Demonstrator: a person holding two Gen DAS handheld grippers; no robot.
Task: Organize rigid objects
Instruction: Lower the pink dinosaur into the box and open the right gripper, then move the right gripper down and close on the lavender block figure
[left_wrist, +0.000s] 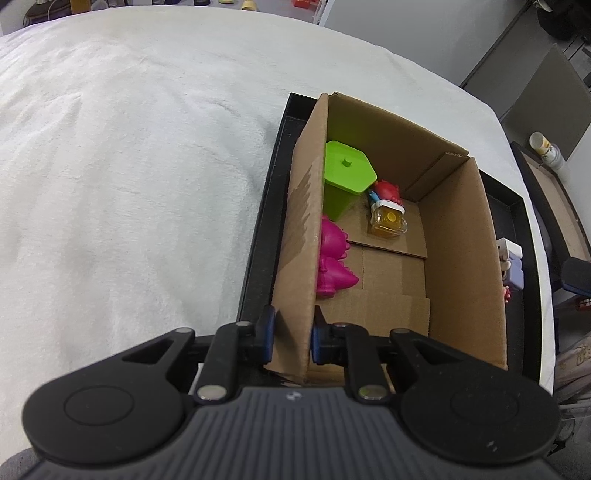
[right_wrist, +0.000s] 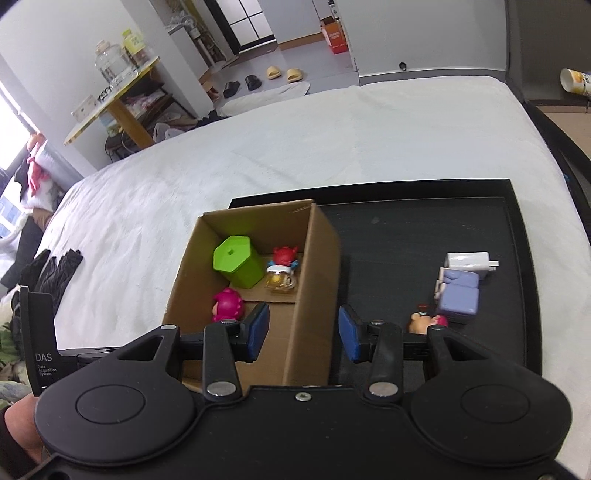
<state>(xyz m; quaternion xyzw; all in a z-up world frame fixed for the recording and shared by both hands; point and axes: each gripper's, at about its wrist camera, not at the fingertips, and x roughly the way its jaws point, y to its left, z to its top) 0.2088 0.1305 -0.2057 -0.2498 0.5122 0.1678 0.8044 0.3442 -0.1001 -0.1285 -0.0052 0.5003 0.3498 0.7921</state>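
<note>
Left gripper (left_wrist: 291, 341) pinches my cardboard box (left_wrist: 301, 236) wall, pads tight. Right gripper (right_wrist: 303, 328) part-open, empty, astride box's other wall. Ahead inside: pink figure (left_wrist: 334, 260), green container (left_wrist: 347, 173), amber bottle (left_wrist: 388, 221). Right of it, on black tray (right_wrist: 406, 236): white charger (right_wrist: 467, 262), lavender block (right_wrist: 460, 295).

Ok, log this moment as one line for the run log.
left gripper: shut on cardboard box wall | right gripper: open, empty | in box: green container | on black tray: white charger
</note>
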